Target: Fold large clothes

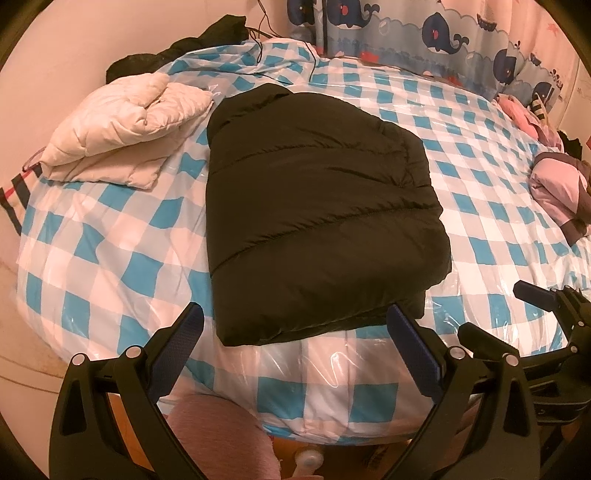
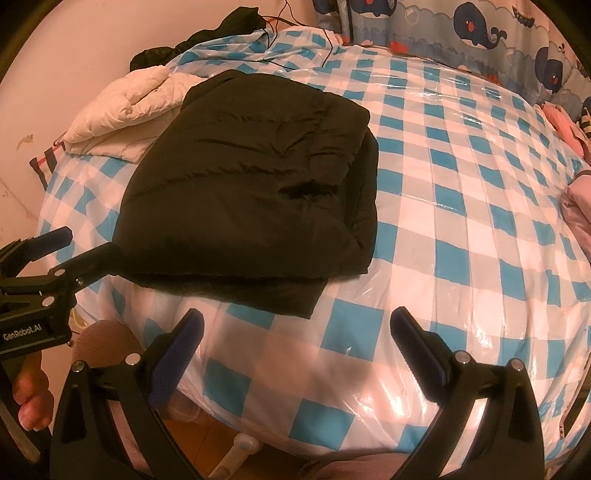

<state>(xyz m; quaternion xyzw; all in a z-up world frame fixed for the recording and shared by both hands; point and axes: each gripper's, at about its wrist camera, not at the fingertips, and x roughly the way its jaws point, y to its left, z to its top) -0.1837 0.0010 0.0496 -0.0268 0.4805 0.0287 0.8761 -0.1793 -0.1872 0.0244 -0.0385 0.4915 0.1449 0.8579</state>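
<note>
While both tools hang at the near edge of the bed (image 1: pixel 110 258), nothing is being held: the left gripper (image 1: pixel 295 325) stands with its jaws spread wide, blue pads showing, empty, and its right finger sits just beside the near corner of the black jacket (image 1: pixel 317 206), whether touching it I cannot tell. Over on the other camera, the right gripper (image 2: pixel 295 328) is also gaping wide and empty, poised above bare checked cover, apart from the jacket's hem. A hand (image 2: pixel 31 402) shows at the lower left of the right view, wrapped round the handle of the left tool.

Moving up, the black jacket (image 2: pixel 243 192) lies folded into a thick, roughly rectangular bundle on the blue and white checked bed, its near edge close to the bed's front side, quilted seams running across the top. Shiny clear plastic covers the checks all around it.

Further back and to the left, a cream jacket (image 1: pixel 122 129) lies folded near the bed's far left corner, just beside the black one. Behind that, a dark heap of clothes (image 1: pixel 177 48) sits against the wall with thin cables trailing. Off to the right, a pink and grey garment (image 1: pixel 557 188) rests on the bed's edge, and a whale curtain (image 1: pixel 443 33) hangs at the very back
</note>
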